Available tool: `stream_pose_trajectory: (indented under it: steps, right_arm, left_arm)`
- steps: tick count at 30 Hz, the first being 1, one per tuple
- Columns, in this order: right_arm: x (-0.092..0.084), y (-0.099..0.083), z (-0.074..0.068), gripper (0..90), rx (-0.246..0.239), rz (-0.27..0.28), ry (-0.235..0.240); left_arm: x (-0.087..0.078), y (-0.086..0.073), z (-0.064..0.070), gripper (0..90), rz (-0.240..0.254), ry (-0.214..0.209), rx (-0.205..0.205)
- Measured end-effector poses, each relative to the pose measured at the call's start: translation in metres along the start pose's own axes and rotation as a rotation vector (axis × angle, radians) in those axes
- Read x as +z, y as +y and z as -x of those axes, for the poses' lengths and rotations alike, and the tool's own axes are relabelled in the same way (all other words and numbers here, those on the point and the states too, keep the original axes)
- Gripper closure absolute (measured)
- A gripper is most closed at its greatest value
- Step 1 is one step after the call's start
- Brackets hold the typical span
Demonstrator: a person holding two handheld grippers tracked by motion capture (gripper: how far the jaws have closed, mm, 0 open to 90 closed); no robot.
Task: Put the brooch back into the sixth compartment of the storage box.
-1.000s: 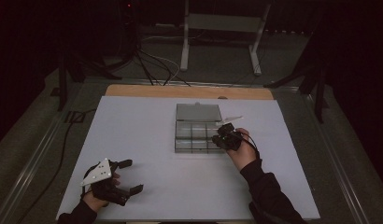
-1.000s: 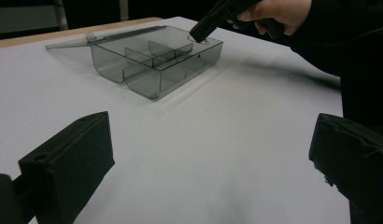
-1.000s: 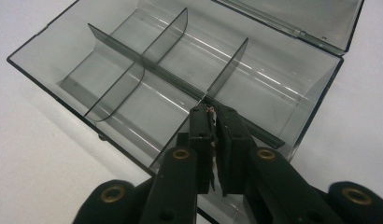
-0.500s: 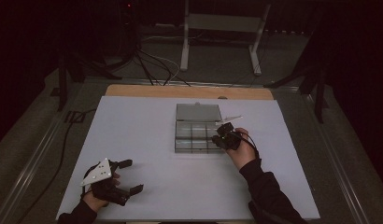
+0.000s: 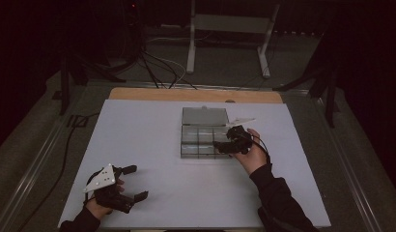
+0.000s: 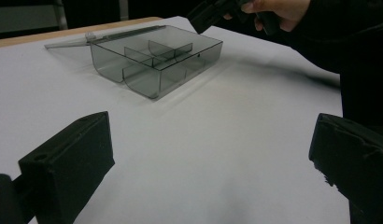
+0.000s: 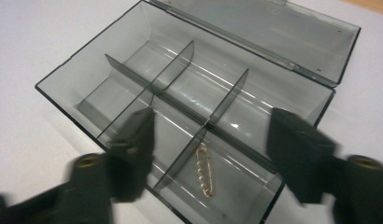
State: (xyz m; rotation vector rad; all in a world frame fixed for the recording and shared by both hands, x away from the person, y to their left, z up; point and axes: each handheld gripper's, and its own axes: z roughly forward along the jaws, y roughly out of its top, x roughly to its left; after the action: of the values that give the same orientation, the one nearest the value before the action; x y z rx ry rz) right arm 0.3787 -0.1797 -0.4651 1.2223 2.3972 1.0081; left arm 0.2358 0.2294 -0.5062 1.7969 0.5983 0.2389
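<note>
Release step, by my reading: right tongs (image 7: 206, 154) have just been opening, nothing between the jaws, over the gold safety pin (image 7: 203, 169) lying in the smoky clear-plastic divided box (image 5: 204, 147), near-right compartment. Box sits at the surface's (image 5: 152, 135) centre, toward 1 o'clock. Left tongs (image 5: 129, 182) spread, empty, at 7 o'clock. Next: lift away, shut the hinged lid (image 5: 205, 116).

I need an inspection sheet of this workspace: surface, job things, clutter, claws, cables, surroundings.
Surface: white tabletop, wooden strip at far edge.
Job's things: smoky divided box, lid open; gold safety pin lying in one compartment.
Clutter: nothing seen.
Claws: right claw over the box, jaws just opened, pin lying free below; left claw open, resting near table edge.
Cables: several on floor behind.
Surroundings: dark room, metal stand.
</note>
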Motion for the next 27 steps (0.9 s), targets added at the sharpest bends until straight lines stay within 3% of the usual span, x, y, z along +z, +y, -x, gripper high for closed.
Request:
stream_pose_trajectory:
  steps: [4,6,10,13,27]
  right_arm:
    - [0.000,0.000,0.001,7.4,0.011,0.008,-0.008]
    - [-0.002,-0.001,0.001,0.0,-0.001,0.010,0.019]
    - [-0.007,-0.001,0.003,0.0,0.024,0.018,0.068]
    - [-0.010,0.000,0.003,0.0,0.017,0.019,0.077]
    - [-0.030,-0.001,0.006,0.0,0.007,0.045,0.086]
  left_arm:
    - [0.000,0.000,0.000,1.5,0.001,0.001,0.000]
    - [0.000,0.000,0.000,1.5,0.000,0.001,0.000]
    - [0.000,0.000,0.000,1.5,-0.002,0.003,-0.004]
    - [0.000,0.000,-0.001,1.5,0.000,0.000,-0.007]
    - [0.000,0.000,-0.001,1.5,0.001,0.000,-0.002]
